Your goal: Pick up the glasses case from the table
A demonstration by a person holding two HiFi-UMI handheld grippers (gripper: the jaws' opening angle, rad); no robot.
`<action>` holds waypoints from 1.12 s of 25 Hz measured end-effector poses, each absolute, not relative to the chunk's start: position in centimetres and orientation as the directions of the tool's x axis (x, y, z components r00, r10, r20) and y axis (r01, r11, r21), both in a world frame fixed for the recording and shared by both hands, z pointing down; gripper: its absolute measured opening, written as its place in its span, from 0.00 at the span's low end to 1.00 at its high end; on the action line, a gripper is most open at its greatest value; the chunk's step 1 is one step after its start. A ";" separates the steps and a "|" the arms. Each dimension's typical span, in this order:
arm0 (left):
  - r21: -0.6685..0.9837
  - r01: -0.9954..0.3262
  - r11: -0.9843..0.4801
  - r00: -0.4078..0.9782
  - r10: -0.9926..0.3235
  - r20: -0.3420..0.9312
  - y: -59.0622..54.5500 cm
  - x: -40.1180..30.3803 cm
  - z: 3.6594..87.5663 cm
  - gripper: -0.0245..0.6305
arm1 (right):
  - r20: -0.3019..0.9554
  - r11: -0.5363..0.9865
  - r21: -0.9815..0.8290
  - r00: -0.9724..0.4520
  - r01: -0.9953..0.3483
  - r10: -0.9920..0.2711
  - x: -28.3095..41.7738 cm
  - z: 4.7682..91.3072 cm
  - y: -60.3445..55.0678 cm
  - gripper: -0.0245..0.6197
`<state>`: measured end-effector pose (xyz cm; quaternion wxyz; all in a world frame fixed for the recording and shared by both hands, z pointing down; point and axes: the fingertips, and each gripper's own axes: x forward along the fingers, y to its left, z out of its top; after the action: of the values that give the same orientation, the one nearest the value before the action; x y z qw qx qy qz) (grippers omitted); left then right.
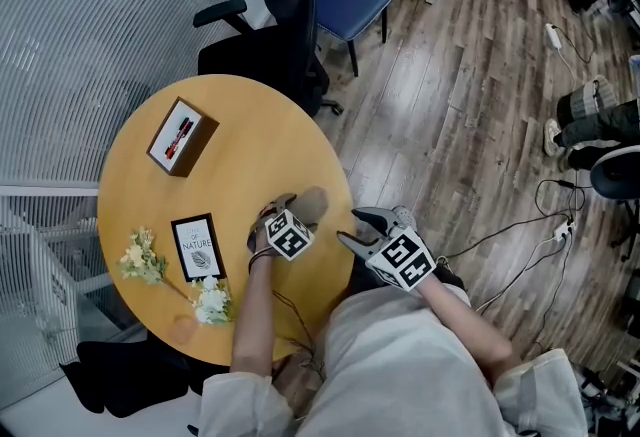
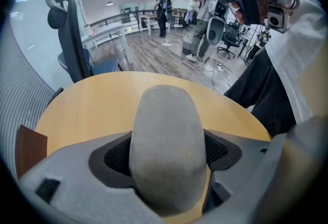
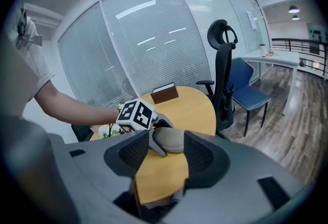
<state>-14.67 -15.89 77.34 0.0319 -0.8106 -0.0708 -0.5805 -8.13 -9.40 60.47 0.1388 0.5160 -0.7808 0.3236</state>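
Both our forearms reach forward: the left hand-held gripper (image 1: 298,212) lies low over the round bench (image 1: 250,145), jaws pressed against either side of the grey glasses case (image 1: 314,202) near the bench's right edge. Our right hand-held gripper (image 1: 358,228) hovers just off that edge, jaws wide apart and empty, pointing at the case.

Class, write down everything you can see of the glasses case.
The glasses case is a rounded, oblong, grey-beige pod of felt-like material, with no opening in view. It lies lengthwise between the jaws of the left gripper, which press its two sides, above the round wooden table near its edge. Whether it rests on the wood or is lifted cannot be told.
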 end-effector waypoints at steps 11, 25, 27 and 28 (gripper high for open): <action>0.041 -0.155 -0.987 0.276 -0.003 0.961 -16.3 -15.6 77.5 0.61 | 0.539 0.263 -0.362 -0.430 -0.895 -0.724 -7.6 60.1 -9.7 0.36; 0.048 -0.398 -0.916 0.292 -0.076 0.953 -15.1 -15.7 76.2 0.61 | 0.530 0.322 -0.363 -0.478 -0.875 -0.700 -7.7 59.8 -9.2 0.36; 0.041 -0.411 -0.911 0.301 -0.093 0.949 -15.1 -15.7 75.8 0.61 | 0.532 0.329 -0.363 -0.484 -0.872 -0.695 -7.6 59.8 -8.9 0.36; 0.041 -0.422 -0.906 0.307 -0.100 0.946 -15.1 -15.7 75.5 0.61 | 0.531 0.334 -0.363 -0.488 -0.870 -0.693 -7.6 59.8 -8.8 0.36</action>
<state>-15.69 -15.11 75.54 -0.1421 -0.7959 0.1640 -0.5652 -7.56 -8.82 59.77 0.1421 0.4857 -0.8042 0.3117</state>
